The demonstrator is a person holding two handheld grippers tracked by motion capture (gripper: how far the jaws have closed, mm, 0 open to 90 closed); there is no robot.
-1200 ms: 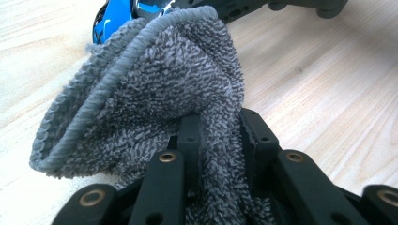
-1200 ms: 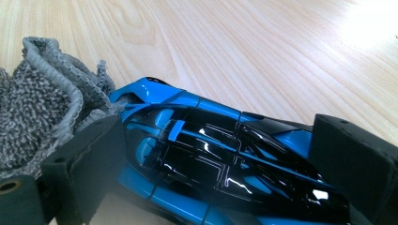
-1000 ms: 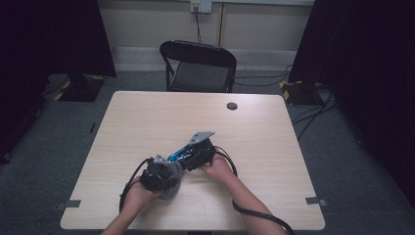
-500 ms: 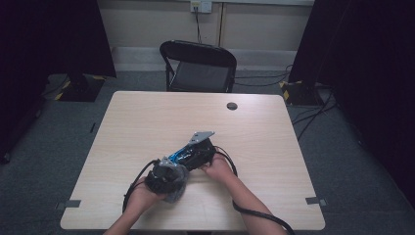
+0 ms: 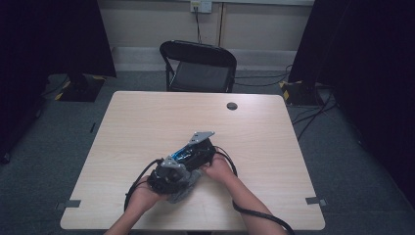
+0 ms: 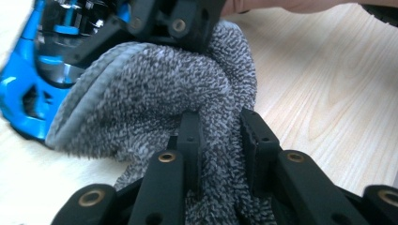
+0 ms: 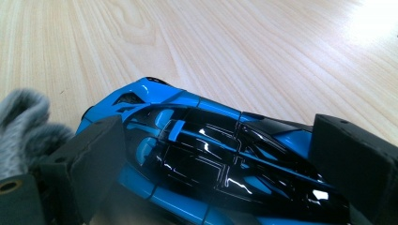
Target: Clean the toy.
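A blue and black toy car (image 7: 211,159) sits low over the wooden table (image 5: 147,117), gripped across its body by my right gripper (image 7: 218,136). From the high view the car (image 5: 185,152) lies at the table's front centre under the right gripper (image 5: 198,149). My left gripper (image 6: 220,126) is shut on a grey terry cloth (image 6: 164,93), which presses against the car's blue end (image 6: 23,93). Seen from above, the left gripper (image 5: 169,176) sits just left of and nearer than the right one, with the cloth (image 5: 178,194) bunched beneath it. The cloth's edge (image 7: 23,126) shows beside the right gripper's jaw.
A black folding chair (image 5: 198,66) stands behind the table's far edge. A round dark grommet (image 5: 232,105) is set in the tabletop at the far right. Cables trail from both grippers over the front edge. Dark curtains flank the room.
The left gripper with the cloth has shifted slightly right, closer against the car. The right gripper and car have barely moved.
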